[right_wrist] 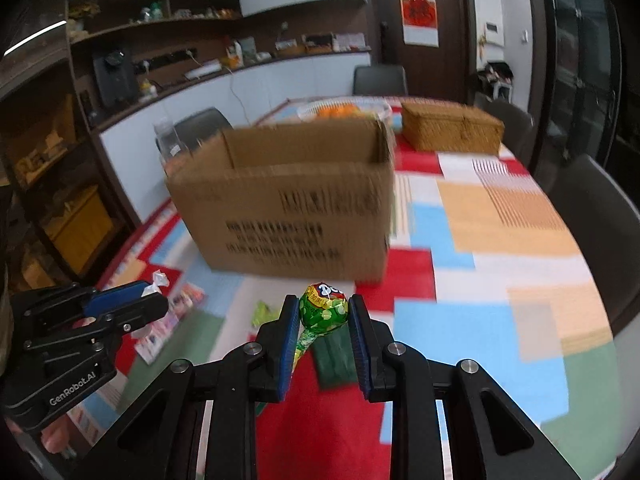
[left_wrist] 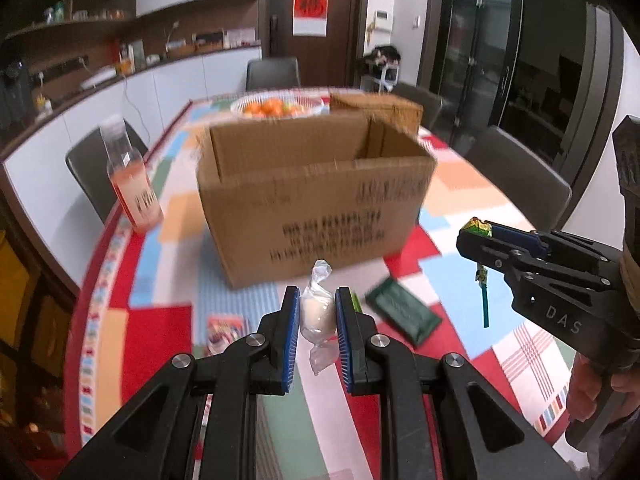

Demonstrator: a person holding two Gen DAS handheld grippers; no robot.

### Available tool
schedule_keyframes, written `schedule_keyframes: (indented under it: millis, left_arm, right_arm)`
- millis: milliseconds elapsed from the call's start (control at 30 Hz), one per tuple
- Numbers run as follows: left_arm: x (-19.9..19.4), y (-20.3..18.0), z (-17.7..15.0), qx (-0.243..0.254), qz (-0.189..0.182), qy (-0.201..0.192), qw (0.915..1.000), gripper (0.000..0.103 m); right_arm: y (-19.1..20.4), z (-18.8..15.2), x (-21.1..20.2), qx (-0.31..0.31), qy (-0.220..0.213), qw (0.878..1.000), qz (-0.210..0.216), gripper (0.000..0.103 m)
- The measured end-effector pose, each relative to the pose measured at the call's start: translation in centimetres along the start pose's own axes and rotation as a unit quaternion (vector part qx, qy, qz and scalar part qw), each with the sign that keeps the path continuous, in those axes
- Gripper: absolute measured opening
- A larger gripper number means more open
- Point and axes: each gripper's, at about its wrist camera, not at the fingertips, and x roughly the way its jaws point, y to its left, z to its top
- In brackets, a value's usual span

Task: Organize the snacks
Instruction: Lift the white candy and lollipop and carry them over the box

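My left gripper (left_wrist: pixel 317 312) is shut on a white candy (left_wrist: pixel 317 314) in a clear twisted wrapper, held above the table. My right gripper (right_wrist: pixel 324 316) is shut on a green lollipop (right_wrist: pixel 323 307), its stick hanging down. Each gripper shows in the other's view: the right gripper (left_wrist: pixel 474 232) at the right with the lollipop, the left gripper (right_wrist: pixel 154 292) at the left with the candy. Ahead of both stands an open cardboard box (left_wrist: pixel 316 196) (right_wrist: pixel 296 204). A dark green packet (left_wrist: pixel 402 312) (right_wrist: pixel 334 360) and a pink packet (left_wrist: pixel 224 330) (right_wrist: pixel 168 324) lie on the tablecloth.
A bottle of orange drink (left_wrist: pixel 134 184) stands left of the box. Behind the box sit a bowl of oranges (left_wrist: pixel 276 108) and a wicker basket (right_wrist: pixel 452 128). A small yellow-green wrapper (right_wrist: pixel 264 312) lies near the packets. Chairs ring the patchwork-covered table (right_wrist: pixel 500 240).
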Motion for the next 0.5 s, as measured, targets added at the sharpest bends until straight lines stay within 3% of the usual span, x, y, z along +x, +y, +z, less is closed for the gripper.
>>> schedule_keyframes:
  millis: [267, 500]
  left_arm:
    - [-2.0, 1.8, 4.3, 0.01, 0.025, -0.056, 0.9981, 0.019]
    - [-1.7, 2.9, 8.1, 0.014, 0.04, -0.081, 0.9959, 0.019]
  right_arm:
    - [1.4, 4.7, -0.6, -0.018, -0.049, 0.999, 0.013, 0.026]
    - [1.8, 9.0, 0.7, -0.018, -0.062, 0.997, 0.038, 0.026]
